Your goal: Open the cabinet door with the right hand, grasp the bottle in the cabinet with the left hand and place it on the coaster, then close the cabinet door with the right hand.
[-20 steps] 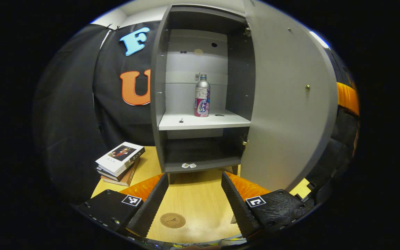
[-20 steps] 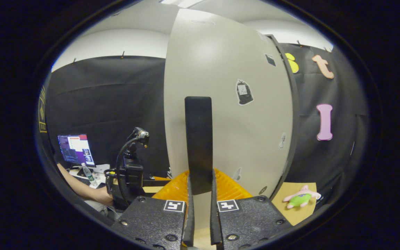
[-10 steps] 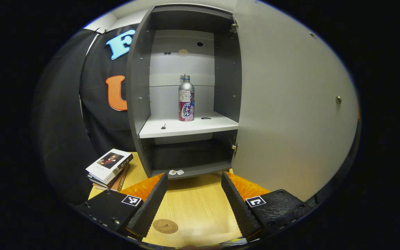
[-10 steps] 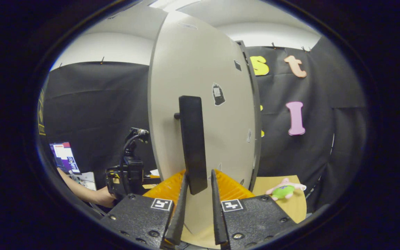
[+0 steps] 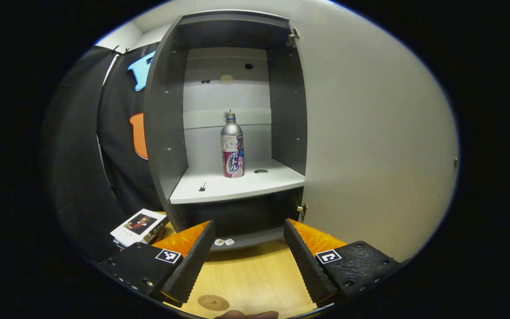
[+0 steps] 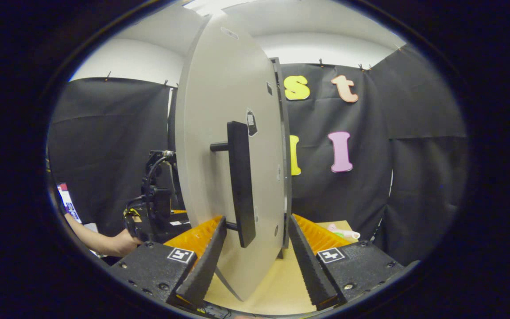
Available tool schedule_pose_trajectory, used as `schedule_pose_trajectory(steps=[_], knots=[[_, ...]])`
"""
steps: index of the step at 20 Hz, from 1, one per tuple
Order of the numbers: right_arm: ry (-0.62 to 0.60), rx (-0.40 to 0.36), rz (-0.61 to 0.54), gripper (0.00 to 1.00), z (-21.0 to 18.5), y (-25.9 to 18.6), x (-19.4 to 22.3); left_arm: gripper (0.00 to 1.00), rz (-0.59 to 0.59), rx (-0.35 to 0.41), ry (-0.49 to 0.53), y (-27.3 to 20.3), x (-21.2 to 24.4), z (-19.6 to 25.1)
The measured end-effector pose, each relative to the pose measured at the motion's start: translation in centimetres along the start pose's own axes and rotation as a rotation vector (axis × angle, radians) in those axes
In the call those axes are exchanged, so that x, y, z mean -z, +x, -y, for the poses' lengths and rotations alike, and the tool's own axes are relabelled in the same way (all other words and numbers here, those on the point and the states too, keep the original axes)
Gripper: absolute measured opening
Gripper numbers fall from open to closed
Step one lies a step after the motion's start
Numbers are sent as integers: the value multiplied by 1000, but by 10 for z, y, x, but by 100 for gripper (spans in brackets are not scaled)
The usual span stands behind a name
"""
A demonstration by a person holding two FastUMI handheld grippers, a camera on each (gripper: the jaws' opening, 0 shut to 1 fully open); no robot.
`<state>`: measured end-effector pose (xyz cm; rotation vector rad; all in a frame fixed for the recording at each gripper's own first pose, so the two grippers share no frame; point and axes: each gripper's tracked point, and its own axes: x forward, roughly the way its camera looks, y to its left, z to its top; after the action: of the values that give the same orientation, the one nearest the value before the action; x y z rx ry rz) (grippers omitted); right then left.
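Both grippers have their fingers spread wide and hold nothing. Left gripper point(image 5: 248, 257) points at the cabinet point(image 5: 162, 133), down low in front of it. Right gripper point(image 6: 255, 257) sits by the cabinet door point(image 6: 219, 133), with the long dark handle point(image 6: 241, 177) standing between its fingers but not squeezed.

That door is swung wide open, so the opening part looks done. Inside the cabinet, the bottle point(image 5: 232, 146) stands straight up on the white shelf point(image 5: 237, 186), near the back. It is not on the coaster point(image 5: 213, 302), which lies flat on the wooden table point(image 5: 255, 279) in front of the cabinet. So the bottle has yet to be on the coaster, and the door has yet to be shut.

It is a round, shiny silver bottle with a pink wrapper and a small cap. It looks smooth and maybe slippery. Round, thin and brown, that is how the coaster looks. Flat, smooth grey boards make up the cabinet. A small stack of books point(image 5: 140, 223) lies to the left of the cabinet.
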<state>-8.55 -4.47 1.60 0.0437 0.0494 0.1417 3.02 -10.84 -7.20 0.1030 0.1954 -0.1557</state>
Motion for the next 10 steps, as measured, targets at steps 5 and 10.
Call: schedule_pose_trajectory(steps=[5,10], knots=[[-21,36,1,88,3,0,-2,96,38,-101,24,42,-25,-16],[14,76,5,90,10,-3,-2,96,73,-162,15,100,-56,-40]])
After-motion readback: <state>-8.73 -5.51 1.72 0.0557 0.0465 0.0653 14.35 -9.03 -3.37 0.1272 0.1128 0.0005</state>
